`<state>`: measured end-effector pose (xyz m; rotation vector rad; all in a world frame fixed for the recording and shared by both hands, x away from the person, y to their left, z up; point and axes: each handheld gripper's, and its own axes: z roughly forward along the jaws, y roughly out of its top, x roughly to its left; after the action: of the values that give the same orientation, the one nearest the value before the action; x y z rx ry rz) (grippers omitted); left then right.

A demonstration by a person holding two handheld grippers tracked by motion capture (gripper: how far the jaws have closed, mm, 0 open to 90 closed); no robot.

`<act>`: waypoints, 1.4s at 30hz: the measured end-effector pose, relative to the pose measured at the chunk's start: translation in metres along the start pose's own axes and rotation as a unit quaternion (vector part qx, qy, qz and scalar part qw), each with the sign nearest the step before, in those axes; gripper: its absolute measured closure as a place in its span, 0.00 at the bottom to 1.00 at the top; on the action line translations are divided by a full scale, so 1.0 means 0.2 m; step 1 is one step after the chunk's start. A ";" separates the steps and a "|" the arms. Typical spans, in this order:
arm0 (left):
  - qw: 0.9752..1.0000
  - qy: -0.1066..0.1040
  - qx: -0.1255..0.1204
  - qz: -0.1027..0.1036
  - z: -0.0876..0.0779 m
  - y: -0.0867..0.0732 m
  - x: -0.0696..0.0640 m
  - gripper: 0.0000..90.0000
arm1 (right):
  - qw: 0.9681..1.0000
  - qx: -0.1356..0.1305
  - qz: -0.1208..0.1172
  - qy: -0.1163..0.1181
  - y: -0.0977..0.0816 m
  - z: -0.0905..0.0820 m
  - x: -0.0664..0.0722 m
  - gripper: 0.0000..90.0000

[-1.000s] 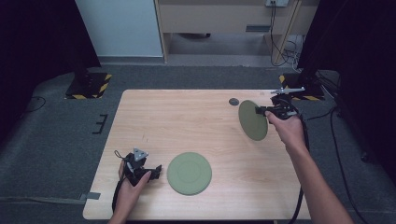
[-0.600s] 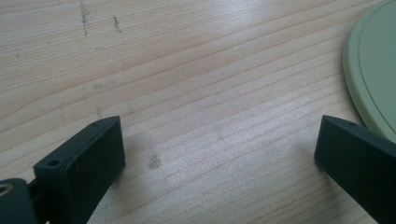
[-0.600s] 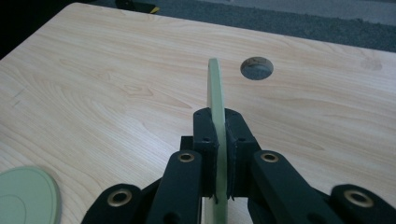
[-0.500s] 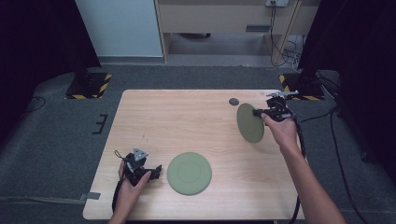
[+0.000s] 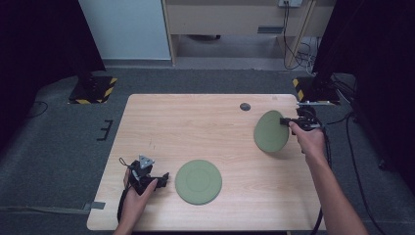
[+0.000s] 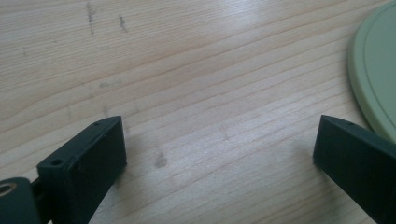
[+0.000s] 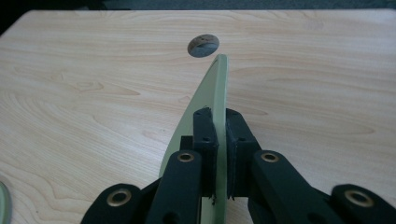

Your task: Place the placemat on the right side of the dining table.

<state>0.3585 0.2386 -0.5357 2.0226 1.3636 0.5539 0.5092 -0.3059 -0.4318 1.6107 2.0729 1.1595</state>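
Item in hand: green plate (image 5: pixel 270 130), round, flat, thin-rimmed; we hold it on edge at the right side of the table (image 5: pixel 195 122), its lower edge close to the wood; whether it touches we cannot tell.
Second item: a matching flat plate (image 5: pixel 198 181) lying face-up near the front edge, just beside the left gripper (image 5: pixel 164 178).
Right gripper (image 7: pixel 218 140): clenched on the rim of the green plate, one jaw on each face, the plate standing edge-on between them in the right gripper view.
Left gripper: released, jaws spread wide over bare wood, nothing between them; the rim of the flat plate (image 6: pixel 373 79) shows at the far right of the left gripper view.
Handling, our judgement: stiff and light, likely moulded plastic or melamine; it keeps its shape when pinched at one point. The smooth faces may slip or swing in a rim grip, so we keep the pinch firm and the motion slow.
Where to take hold: at the rim, jaws across the thickness, as we do now; a plate lying flat offers only its edge, so one side must be lifted first.
Containers: both plates are empty.
Other fixtures: a round dark cable hole (image 5: pixel 245 106) in the table, just beyond the held plate.
Likely step: lowering the held plate toward the table.
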 end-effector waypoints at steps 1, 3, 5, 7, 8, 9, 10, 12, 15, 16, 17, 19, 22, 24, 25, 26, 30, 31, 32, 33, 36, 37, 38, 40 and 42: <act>1.000 0.003 -0.001 -0.005 0.00 0.00 0.01 0.02 | 1.000 -0.001 0.010 0.003 -0.02 0.01 -0.05 0.95; 1.000 0.005 -0.001 -0.008 0.00 0.00 0.02 0.02 | 1.000 0.002 0.019 0.002 -0.04 0.02 -0.09 0.95; 1.000 0.006 -0.001 -0.008 0.00 0.00 0.02 0.02 | 1.000 0.008 0.020 -0.005 -0.06 0.03 -0.13 0.95; 1.000 0.008 0.000 -0.007 0.00 0.00 0.02 0.02 | 1.000 0.015 0.018 -0.013 -0.08 0.05 -0.16 0.94; 1.000 0.008 0.000 -0.007 0.00 0.00 0.02 0.02 | 1.000 0.020 0.011 -0.021 -0.09 0.06 -0.17 0.94; 1.000 0.008 -0.001 -0.007 0.00 -0.01 0.02 0.02 | 0.999 0.023 0.010 -0.024 -0.10 0.07 -0.18 0.94; 1.000 0.008 -0.001 -0.007 0.00 -0.01 0.02 0.02 | 0.999 0.026 0.010 -0.027 -0.11 0.08 -0.20 0.93; 1.000 0.009 -0.001 -0.007 0.00 -0.01 0.02 0.01 | 0.999 0.027 0.014 -0.031 -0.13 0.09 -0.22 0.93; 1.000 0.009 0.000 -0.007 0.00 -0.01 0.02 0.01 | 0.999 0.029 0.017 -0.034 -0.15 0.11 -0.24 0.93; 1.000 0.009 0.000 -0.007 0.00 -0.01 0.02 0.01 | 0.999 0.029 0.017 -0.034 -0.15 0.11 -0.24 0.93; 1.000 0.009 0.000 -0.007 0.00 -0.01 0.02 0.01 | 0.999 0.028 0.016 -0.035 -0.15 0.12 -0.24 0.93; 1.000 0.009 0.000 -0.007 0.00 -0.01 0.02 0.01 | 0.999 0.027 0.016 -0.036 -0.15 0.12 -0.25 0.91; 1.000 0.009 0.000 -0.007 0.00 -0.01 0.02 0.01 | 0.999 0.025 0.017 -0.034 -0.15 0.12 -0.26 0.91; 1.000 0.009 0.000 -0.007 0.00 -0.01 0.02 0.01 | 0.999 0.020 0.016 -0.037 -0.15 0.13 -0.27 0.90; 1.000 0.009 0.000 -0.007 0.00 -0.01 0.02 0.01 | 0.999 0.020 0.015 -0.039 -0.15 0.13 -0.27 0.89; 1.000 0.009 0.000 -0.007 0.00 0.00 0.02 0.01 | 0.999 0.020 0.015 -0.040 -0.15 0.14 -0.27 0.89; 1.000 0.009 0.000 -0.007 0.00 0.00 0.02 0.01 | 0.999 0.018 0.019 -0.047 -0.16 0.16 -0.28 0.88; 1.000 0.009 0.000 -0.007 0.00 -0.01 0.02 0.01 | 0.999 0.018 0.019 -0.047 -0.16 0.16 -0.28 0.88; 1.000 0.009 0.000 -0.007 0.00 0.00 0.02 0.01 | 0.999 0.018 0.020 -0.047 -0.16 0.17 -0.29 0.88; 1.000 0.009 0.000 -0.007 0.00 -0.01 0.02 0.01 | 0.999 0.017 0.021 -0.047 -0.16 0.17 -0.29 0.88; 1.000 0.009 0.000 -0.007 0.00 0.00 0.02 0.01 | 0.999 0.016 0.025 -0.045 -0.16 0.18 -0.30 0.87; 1.000 0.009 0.000 -0.007 0.00 -0.01 0.02 0.01 | 0.999 0.012 0.029 -0.039 -0.17 0.18 -0.31 0.87; 1.000 0.009 0.000 -0.007 0.00 -0.01 0.02 0.01 | 0.999 0.012 0.029 -0.039 -0.17 0.18 -0.31 0.87; 1.000 0.009 0.000 -0.007 0.00 -0.01 0.02 0.01 | 0.999 0.009 0.039 -0.030 -0.16 0.19 -0.34 0.87; 1.000 0.010 0.000 -0.008 0.00 -0.01 0.02 0.01 | 0.999 0.010 0.041 -0.029 -0.16 0.20 -0.35 0.87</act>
<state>0.3589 0.2426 -0.5362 2.0095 1.3891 0.5690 0.5368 -0.3543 -0.4990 1.7327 2.0061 1.1079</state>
